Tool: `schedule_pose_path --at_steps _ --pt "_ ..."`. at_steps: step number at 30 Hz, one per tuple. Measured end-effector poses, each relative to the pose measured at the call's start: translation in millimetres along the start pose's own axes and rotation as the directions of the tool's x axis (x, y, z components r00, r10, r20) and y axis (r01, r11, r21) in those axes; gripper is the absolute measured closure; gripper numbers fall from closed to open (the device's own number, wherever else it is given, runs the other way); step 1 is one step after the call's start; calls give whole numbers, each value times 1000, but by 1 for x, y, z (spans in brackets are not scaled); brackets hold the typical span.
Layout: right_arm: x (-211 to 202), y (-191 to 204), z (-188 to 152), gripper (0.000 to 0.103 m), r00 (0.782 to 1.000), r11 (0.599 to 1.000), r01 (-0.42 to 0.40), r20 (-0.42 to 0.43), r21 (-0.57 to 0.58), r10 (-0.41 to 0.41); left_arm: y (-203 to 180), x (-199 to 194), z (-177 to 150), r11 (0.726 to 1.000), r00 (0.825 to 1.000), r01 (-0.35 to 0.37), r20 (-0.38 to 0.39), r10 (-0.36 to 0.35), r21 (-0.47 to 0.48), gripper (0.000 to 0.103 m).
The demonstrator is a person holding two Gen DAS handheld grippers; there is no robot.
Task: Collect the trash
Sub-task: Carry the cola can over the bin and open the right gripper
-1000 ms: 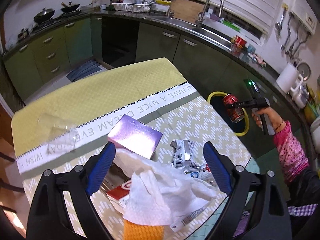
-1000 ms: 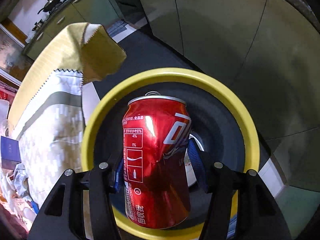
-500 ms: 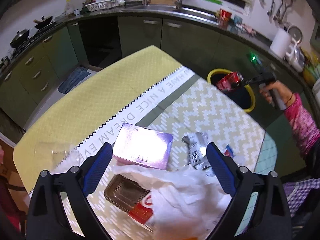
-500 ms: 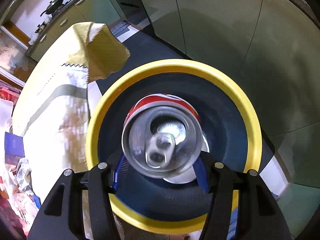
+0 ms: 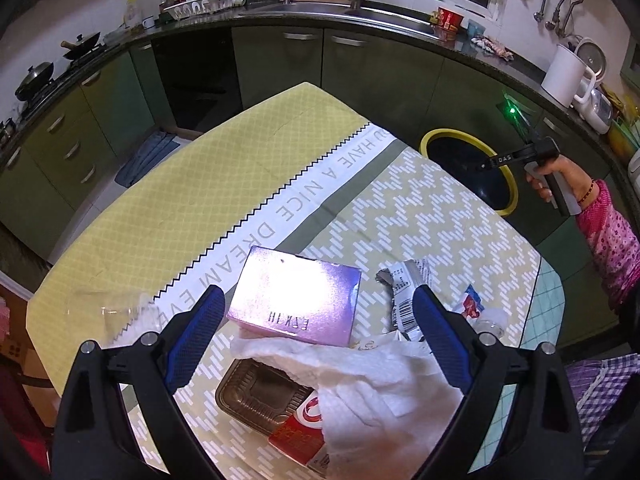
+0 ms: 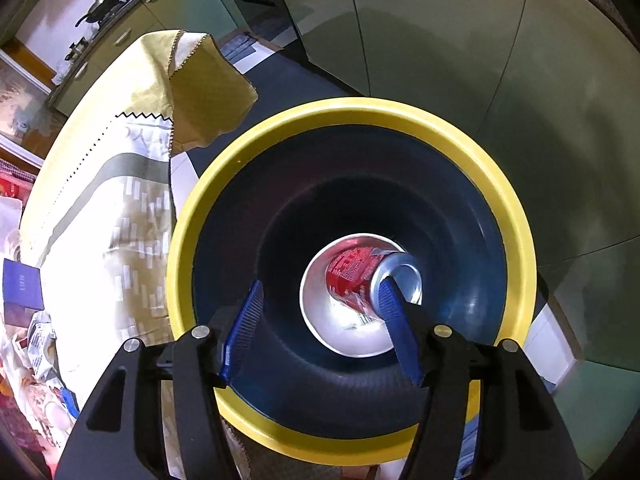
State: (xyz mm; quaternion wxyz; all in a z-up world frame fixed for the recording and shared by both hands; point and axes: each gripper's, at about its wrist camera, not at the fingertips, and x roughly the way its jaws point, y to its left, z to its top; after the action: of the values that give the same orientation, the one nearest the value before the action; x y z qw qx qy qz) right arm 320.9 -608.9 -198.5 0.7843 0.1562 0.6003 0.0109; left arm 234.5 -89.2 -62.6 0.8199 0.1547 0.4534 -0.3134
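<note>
A red can (image 6: pixel 354 276) lies in a yellow-rimmed dark bin (image 6: pixel 280 128); the purple box (image 5: pixel 296 300) sits on a yellow-and-white patterned tablecloth (image 5: pixel 192 200).

left black claw with blue pads (image 5: pixel 316 320) spread wide and angled down, right black blue-padded claw (image 6: pixel 320 312) aimed steeply down, jaws opening, nothing between them

left wrist: low over table (image 5: pixel 168 200), facing bin (image 5: pixel 508 184) | right wrist: straight down into bin (image 6: pixel 280 128)

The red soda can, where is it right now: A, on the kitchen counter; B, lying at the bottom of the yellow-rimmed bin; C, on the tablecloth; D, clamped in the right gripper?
B: the red soda can lies on its side deep inside the yellow-rimmed bin, below the right gripper, whose opening jaws hold nothing.
</note>
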Motion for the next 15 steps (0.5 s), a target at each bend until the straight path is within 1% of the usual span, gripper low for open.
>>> schedule_pose_path --at_steps 5,8,12,15 --pt "-8 2 -6 42 1000 1000 -24 16 -4 24 0 3 3 1000 1000 -6 -13 6 16 13" --pt "-12 1 -11 42 999 1000 -30 16 -9 30 -1 9 6 999 999 -4 -32 5 41 12" --pt "-12 4 -17 42 999 999 -40 12 -16 40 2 23 10 998 998 -5 -61 9 64 12" --pt "-11 6 -20 42 999 999 -45 8 -21 45 6 37 12 997 995 -2 -100 10 74 12"
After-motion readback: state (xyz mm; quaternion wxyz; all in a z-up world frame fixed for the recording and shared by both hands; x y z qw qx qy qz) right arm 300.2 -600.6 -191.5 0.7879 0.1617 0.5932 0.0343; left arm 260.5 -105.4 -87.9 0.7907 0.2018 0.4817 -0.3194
